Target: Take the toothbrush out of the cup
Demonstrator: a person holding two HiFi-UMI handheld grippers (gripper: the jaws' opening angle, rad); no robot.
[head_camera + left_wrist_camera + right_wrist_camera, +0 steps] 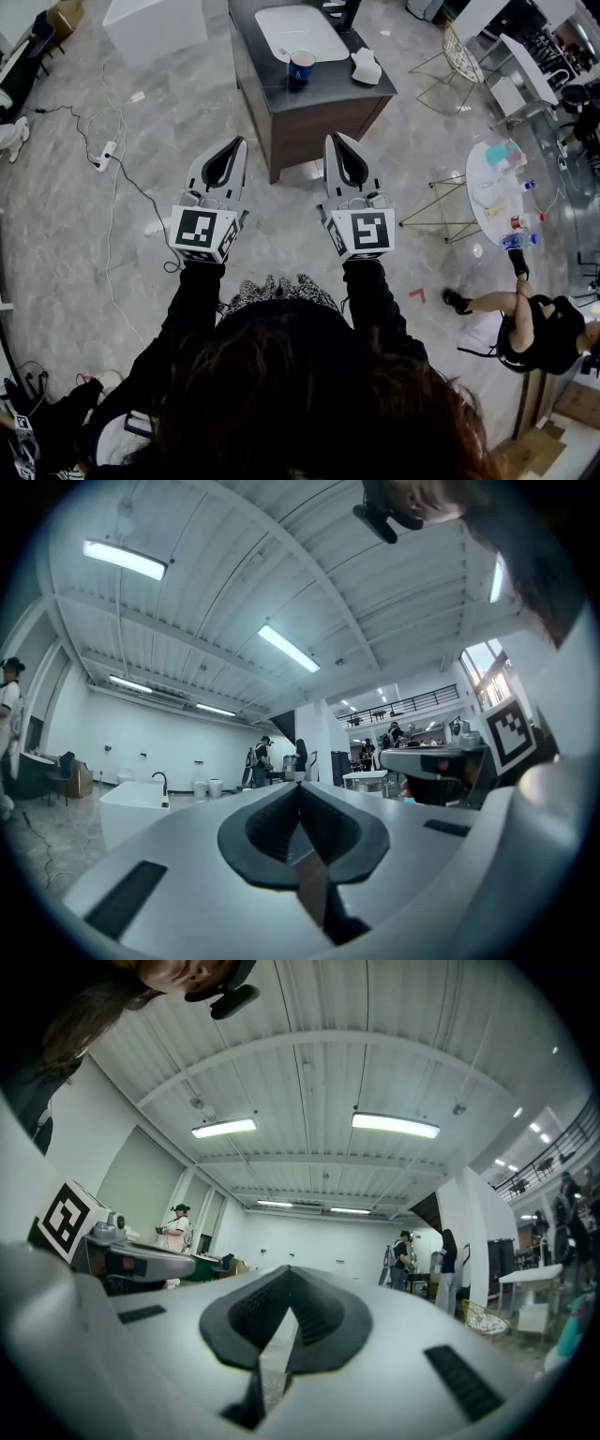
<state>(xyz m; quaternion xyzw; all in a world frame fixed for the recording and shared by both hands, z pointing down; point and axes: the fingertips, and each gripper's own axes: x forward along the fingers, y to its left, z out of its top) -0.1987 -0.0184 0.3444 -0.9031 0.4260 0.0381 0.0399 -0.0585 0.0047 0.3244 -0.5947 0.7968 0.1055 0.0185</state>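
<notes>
A dark blue cup (301,67) stands on the dark vanity cabinet (319,103), beside its white basin (300,31). Whether a toothbrush is in the cup I cannot tell at this distance. My left gripper (239,142) and right gripper (333,138) are held side by side over the floor, short of the cabinet's near edge, both pointing towards it. Both are shut with nothing between the jaws. The left gripper view shows its closed jaws (300,786) against the ceiling and the far room. The right gripper view shows the same of its jaws (286,1270). Neither view shows the cup.
A crumpled white cloth (366,67) lies on the cabinet's right side. A cable and power strip (105,150) trail over the floor at left. A round glass side table (495,192) with bottles and a seated person (534,328) are at right. A white block (155,26) stands at back left.
</notes>
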